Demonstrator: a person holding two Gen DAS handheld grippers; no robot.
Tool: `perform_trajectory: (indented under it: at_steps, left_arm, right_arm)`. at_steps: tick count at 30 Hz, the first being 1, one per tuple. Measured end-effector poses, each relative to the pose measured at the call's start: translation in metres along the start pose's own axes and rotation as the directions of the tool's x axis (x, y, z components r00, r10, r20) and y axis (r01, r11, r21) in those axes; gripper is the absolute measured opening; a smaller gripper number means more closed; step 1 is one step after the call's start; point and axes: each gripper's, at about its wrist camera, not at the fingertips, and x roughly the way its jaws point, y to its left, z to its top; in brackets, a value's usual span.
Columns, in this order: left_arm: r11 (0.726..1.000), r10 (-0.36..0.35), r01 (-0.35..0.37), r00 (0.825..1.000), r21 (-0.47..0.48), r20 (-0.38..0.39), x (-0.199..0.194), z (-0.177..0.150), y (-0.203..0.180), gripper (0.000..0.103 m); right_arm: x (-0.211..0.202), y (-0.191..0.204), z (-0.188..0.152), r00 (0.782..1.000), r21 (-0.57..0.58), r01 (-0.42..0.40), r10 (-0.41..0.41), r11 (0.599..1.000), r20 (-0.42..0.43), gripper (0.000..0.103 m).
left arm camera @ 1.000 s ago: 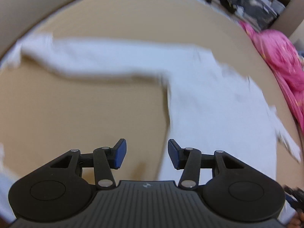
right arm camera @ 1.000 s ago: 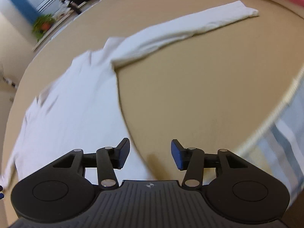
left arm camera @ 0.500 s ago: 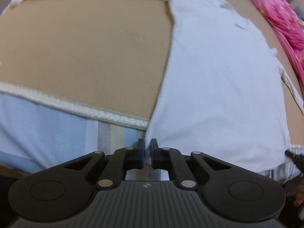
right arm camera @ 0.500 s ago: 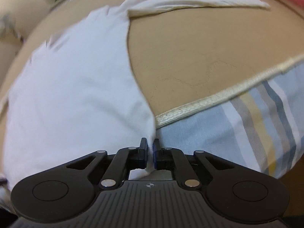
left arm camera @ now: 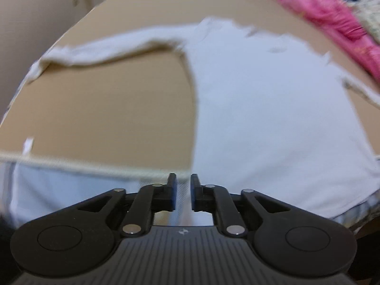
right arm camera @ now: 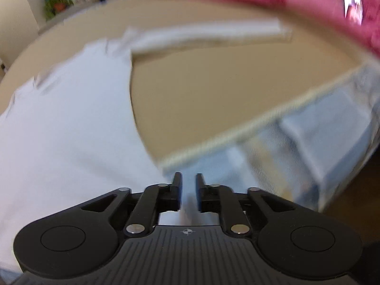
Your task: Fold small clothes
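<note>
Tan mattress top [left arm camera: 106,109] with a cream piped edge [right arm camera: 237,135] fills both views, a striped pale sheet [right arm camera: 308,137] hanging below that edge and a pink blanket [left arm camera: 332,16] bunched along the far side. On it lies the white long-sleeved shirt [left arm camera: 273,104], spread flat, one sleeve [left arm camera: 106,49] reaching out to the left in the left wrist view and the other sleeve [right arm camera: 209,33] stretching right in the right wrist view; its hem hangs over the near edge of the bed. Half a second ago both pairs of tongs were pinched together at the hem corners; now the left tongs [left arm camera: 183,192] stand slightly apart and are opening, with blurred pale cloth showing in the gap, though a grip cannot be told. The right tongs [right arm camera: 188,194] are likewise parting, a narrow gap between them, at the shirt's other bottom corner. Both views are more blurred than before, and the shirt appears farther back.
</note>
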Motion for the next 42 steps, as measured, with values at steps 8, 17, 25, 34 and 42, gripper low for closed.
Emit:
perform_trajectory:
  at_steps: [8,17,25,34,42]
  left_arm:
    - [0.999,-0.048,0.044,0.98,-0.028,-0.191,0.036,0.008,-0.01,0.036]
    - [0.917,-0.015,0.103,0.974,-0.385,0.225,-0.034,0.087,0.083,0.035]
    - [0.714,0.086,0.112,0.965,-0.691,0.246,0.03,0.177,0.246,0.055]
    - [0.453,0.132,0.092,0.977,-0.887,0.169,0.097,0.186,0.352,0.054]
    - [0.744,0.47,-0.217,0.842,-0.633,0.264,0.043,0.259,0.252,0.004]
  right_arm:
    - [0.033,0.028,-0.026,0.964,-0.109,-0.119,0.088,0.987,-0.252,0.044]
    - [-0.02,0.039,0.003,0.97,-0.045,-0.233,0.235,0.971,0.054,0.046]
    - [-0.052,0.101,0.077,0.882,-0.285,-0.341,0.41,0.896,0.232,0.045]
    - [0.041,0.155,0.099,0.915,-0.323,-0.379,0.402,0.868,0.008,0.043]
    - [0.09,0.19,0.098,0.924,-0.315,-0.383,0.357,0.868,-0.139,0.043]
